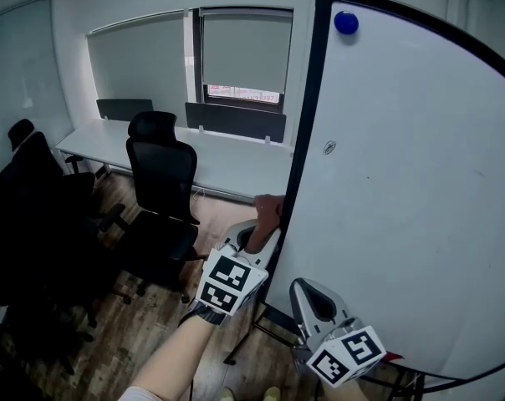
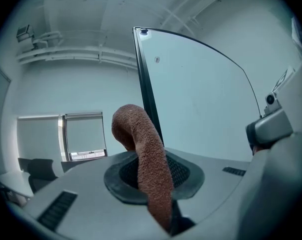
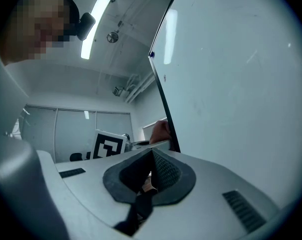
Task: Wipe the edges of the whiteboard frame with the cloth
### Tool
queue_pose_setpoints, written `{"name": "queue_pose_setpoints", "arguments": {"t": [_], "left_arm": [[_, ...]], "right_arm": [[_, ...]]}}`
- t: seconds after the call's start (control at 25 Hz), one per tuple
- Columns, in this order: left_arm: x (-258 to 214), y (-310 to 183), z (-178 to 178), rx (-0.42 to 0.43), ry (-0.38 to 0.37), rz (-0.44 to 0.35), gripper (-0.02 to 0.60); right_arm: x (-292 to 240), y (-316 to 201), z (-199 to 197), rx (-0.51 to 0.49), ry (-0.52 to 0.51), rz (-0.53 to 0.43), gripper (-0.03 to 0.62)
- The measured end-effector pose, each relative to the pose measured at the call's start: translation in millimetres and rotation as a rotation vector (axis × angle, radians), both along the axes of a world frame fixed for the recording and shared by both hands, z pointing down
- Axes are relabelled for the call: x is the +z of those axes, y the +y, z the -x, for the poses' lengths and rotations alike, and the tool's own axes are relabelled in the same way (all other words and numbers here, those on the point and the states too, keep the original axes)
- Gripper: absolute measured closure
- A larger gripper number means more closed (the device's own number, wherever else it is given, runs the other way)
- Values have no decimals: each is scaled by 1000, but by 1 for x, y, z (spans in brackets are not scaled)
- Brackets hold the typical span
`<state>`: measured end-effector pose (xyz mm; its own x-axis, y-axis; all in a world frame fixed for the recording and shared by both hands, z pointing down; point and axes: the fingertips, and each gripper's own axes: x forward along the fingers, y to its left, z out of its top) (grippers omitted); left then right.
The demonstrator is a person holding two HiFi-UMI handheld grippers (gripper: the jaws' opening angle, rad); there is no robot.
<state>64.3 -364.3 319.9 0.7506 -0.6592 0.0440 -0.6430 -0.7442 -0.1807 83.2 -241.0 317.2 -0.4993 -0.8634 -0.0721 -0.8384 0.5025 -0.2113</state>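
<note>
The whiteboard [image 1: 411,182] fills the right of the head view, with its black frame [image 1: 304,140] running down its left edge. My left gripper [image 1: 265,224] is shut on a brown cloth [image 1: 269,210], which is pressed against that edge about halfway down. In the left gripper view the cloth [image 2: 141,139] curls up out of the jaws beside the frame [image 2: 145,79]. My right gripper [image 1: 308,289] hangs lower, in front of the board's lower part, shut with nothing in it. From the right gripper view I see the frame [image 3: 163,101] and the cloth [image 3: 160,131] ahead of the right gripper [image 3: 152,159].
A blue magnet [image 1: 346,22] sits near the board's top corner. A black office chair [image 1: 160,182] stands just left of the board, with more chairs [image 1: 27,215] further left. A long white desk [image 1: 152,144] runs under the windows. The board's stand legs [image 1: 261,324] are by my feet.
</note>
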Motion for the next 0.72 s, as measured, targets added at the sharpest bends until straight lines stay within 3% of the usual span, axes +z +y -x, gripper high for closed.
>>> {"name": "queue_pose_setpoints", "arguments": {"t": [0.6, 0.72], "left_arm": [[-98, -6, -4, -21, 21, -89, 525], [-108, -7, -6, -16, -29, -90, 525]], "right_arm": [[-54, -11, 9, -41, 89, -75, 591], [-62, -8, 11, -50, 87, -92, 591]]}}
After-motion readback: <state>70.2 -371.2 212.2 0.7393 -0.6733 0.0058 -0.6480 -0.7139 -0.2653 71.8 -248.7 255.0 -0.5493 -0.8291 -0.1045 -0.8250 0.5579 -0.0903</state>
